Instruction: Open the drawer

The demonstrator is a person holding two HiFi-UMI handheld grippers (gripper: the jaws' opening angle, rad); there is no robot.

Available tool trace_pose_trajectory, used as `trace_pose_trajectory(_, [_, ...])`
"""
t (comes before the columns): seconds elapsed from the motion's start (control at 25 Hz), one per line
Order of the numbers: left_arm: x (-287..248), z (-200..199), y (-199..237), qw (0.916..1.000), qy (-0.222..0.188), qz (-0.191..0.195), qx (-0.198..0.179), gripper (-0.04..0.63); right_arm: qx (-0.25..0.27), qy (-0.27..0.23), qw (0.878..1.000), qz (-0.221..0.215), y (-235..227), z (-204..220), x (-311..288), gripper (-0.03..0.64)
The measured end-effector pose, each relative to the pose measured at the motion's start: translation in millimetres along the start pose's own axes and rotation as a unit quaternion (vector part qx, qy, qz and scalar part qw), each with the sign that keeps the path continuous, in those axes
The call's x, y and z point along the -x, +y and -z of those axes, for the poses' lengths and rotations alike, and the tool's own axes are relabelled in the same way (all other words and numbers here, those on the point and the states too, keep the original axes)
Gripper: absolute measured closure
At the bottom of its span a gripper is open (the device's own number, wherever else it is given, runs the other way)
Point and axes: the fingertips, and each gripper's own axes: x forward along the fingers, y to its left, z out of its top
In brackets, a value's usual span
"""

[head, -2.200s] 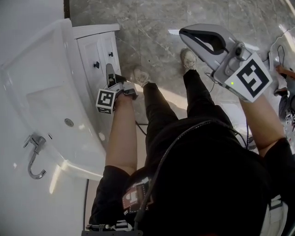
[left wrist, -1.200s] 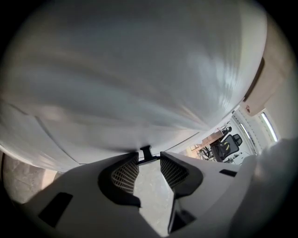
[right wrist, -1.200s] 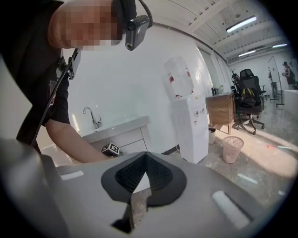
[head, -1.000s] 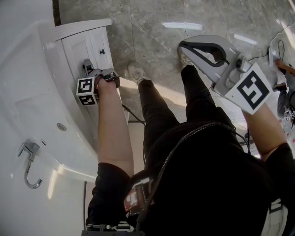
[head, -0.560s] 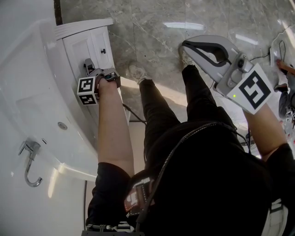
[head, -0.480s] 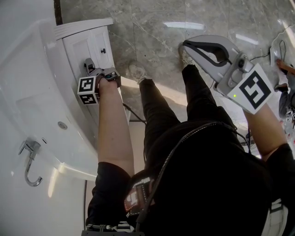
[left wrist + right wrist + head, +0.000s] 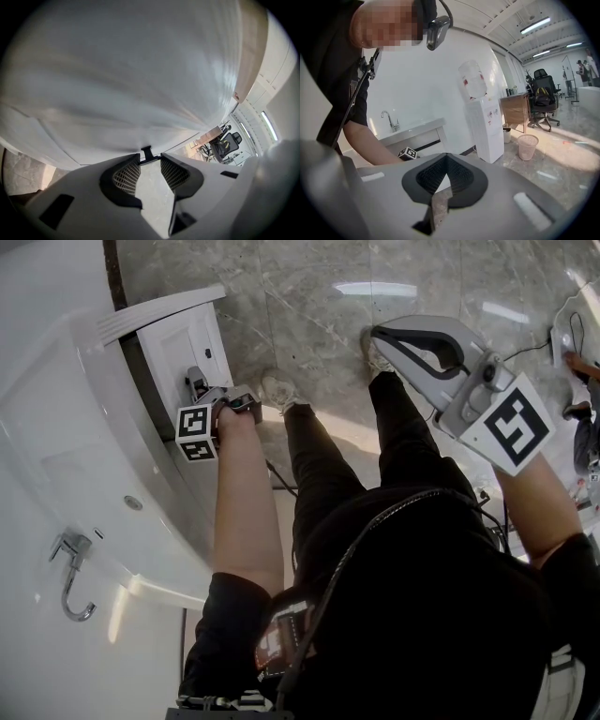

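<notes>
The white drawer front (image 7: 183, 348) of the vanity stands out from the cabinet, with a dark gap (image 7: 141, 362) behind it. My left gripper (image 7: 195, 381) is shut on one of its small black knobs. In the left gripper view that knob (image 7: 146, 151) sits between the tips of my left gripper (image 7: 150, 157), and the white drawer front (image 7: 117, 84) fills the view. A second black knob (image 7: 208, 353) shows further along. My right gripper (image 7: 372, 331) is held up in the air at the right, shut and empty; its pads meet at the tips of the right gripper (image 7: 446, 161).
A white sink basin (image 7: 66, 456) with a chrome faucet (image 7: 70, 573) lies left of the drawer. The person's legs and a shoe (image 7: 278, 390) stand on the marble floor beside it. Further off are a water dispenser (image 7: 480, 117), a waste basket (image 7: 527, 146) and an office chair (image 7: 543, 101).
The left gripper reached the knob and closed on it, then drew back towards the person. The drawer front came out with it and a dark gap opened. The right gripper barely shifted.
</notes>
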Motion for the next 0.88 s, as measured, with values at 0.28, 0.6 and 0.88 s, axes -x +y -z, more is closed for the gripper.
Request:
trace_pose_trajectory(0.28, [7, 25, -10, 1.0, -0.002, -0.002, 0.003, 0.462, -0.005, -0.003, 1.0, 0.007, -26, 3, 27, 0.618])
trace_pose_trajectory(0.6, [15, 50, -20, 1.0, -0.003, -0.002, -0.002, 0.46, 0.015, -0.001, 1.0, 0.0, -63, -11, 54, 0.618])
trace_pose_trajectory(0.88, [26, 78, -30, 1.0, 0.001, -0.004, -0.004, 0.462, 0.02, 0.003, 1.0, -0.008, -87, -13, 81, 0.618])
